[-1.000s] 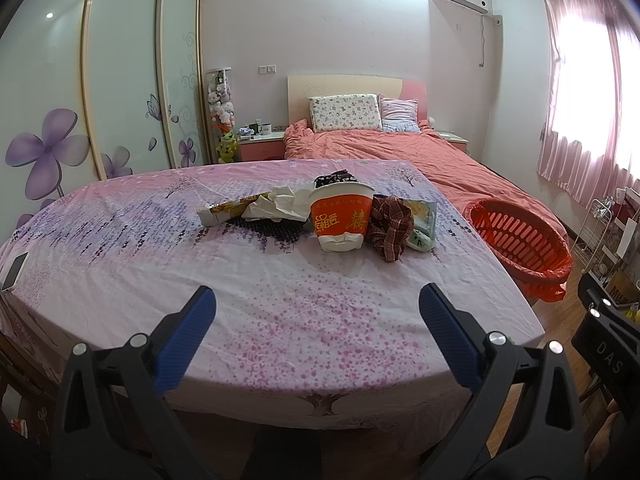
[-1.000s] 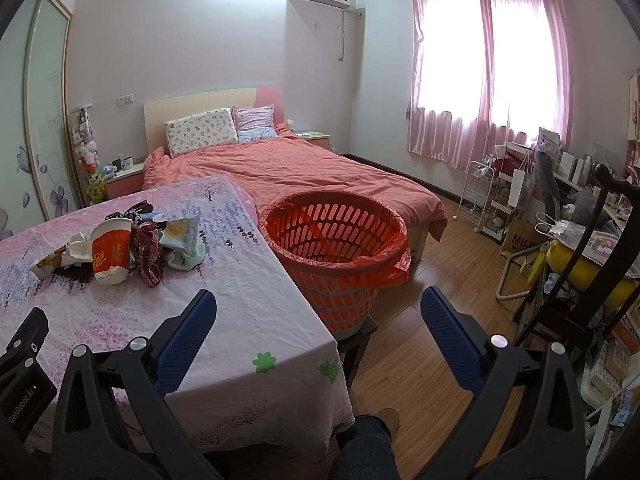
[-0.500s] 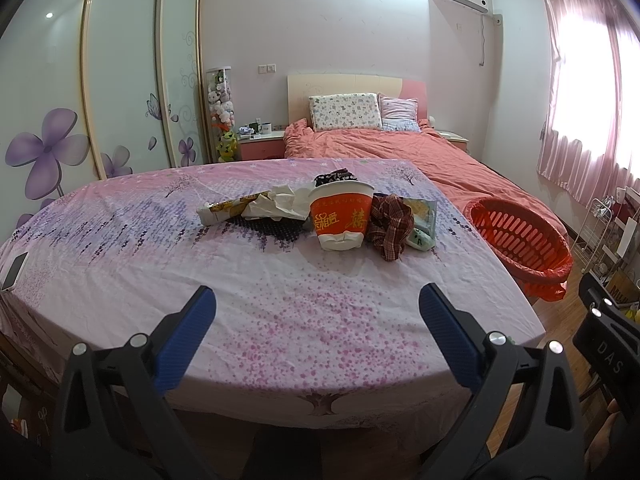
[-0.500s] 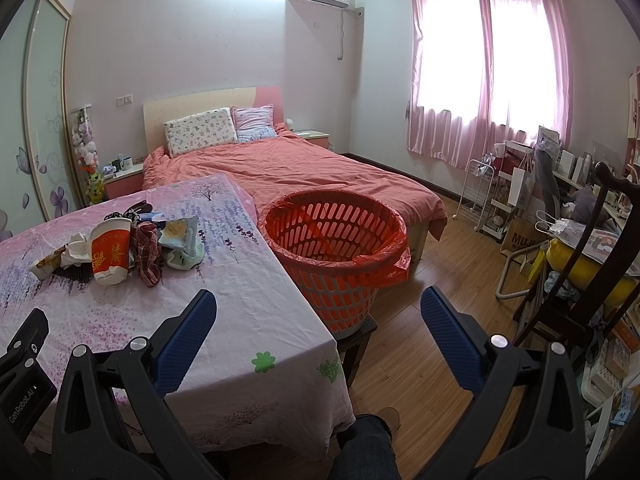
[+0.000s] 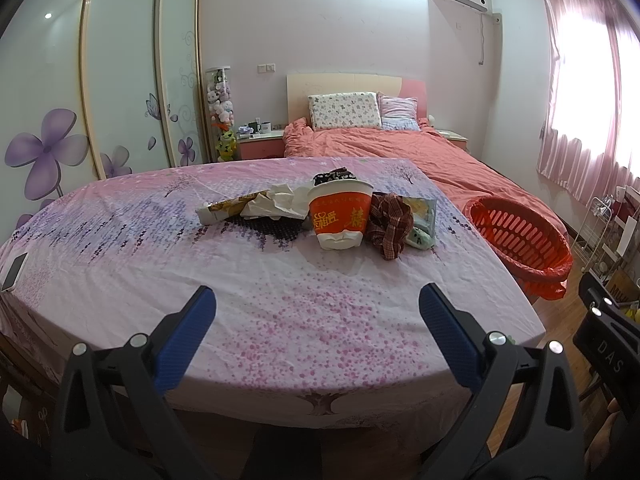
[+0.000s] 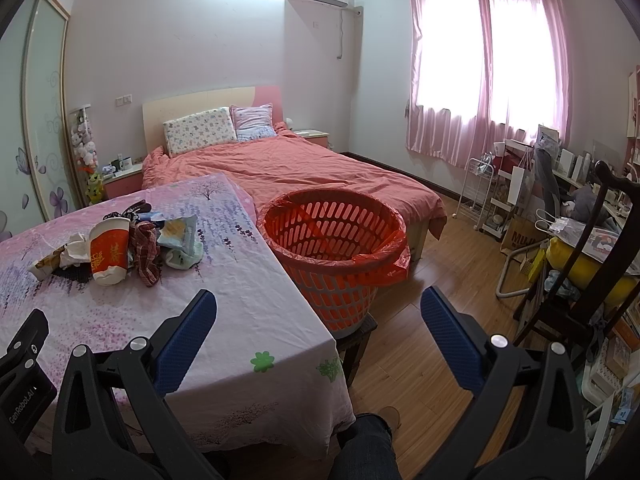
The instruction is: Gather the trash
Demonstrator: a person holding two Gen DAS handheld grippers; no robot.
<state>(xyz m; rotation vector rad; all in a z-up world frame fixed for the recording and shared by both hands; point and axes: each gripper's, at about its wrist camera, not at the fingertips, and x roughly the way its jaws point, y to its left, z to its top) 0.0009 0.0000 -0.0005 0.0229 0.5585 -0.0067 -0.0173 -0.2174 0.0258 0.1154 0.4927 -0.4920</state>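
1. Trash lies in a heap on the table, past its middle, on the side toward the bed.
2. The table wears a pink flowered cloth.
3. An orange basket lined with a red bag stands just beside the table's edge, between table and bed.
4. The left gripper hovers over the table's near edge, fingers spread wide, holding nothing.
5. The right gripper hangs off the table's corner, fingers spread wide, empty.
6. In the heap: a red paper cup, a checked cloth, crumpled tissue.
7. A phone lies at the table's far left edge.
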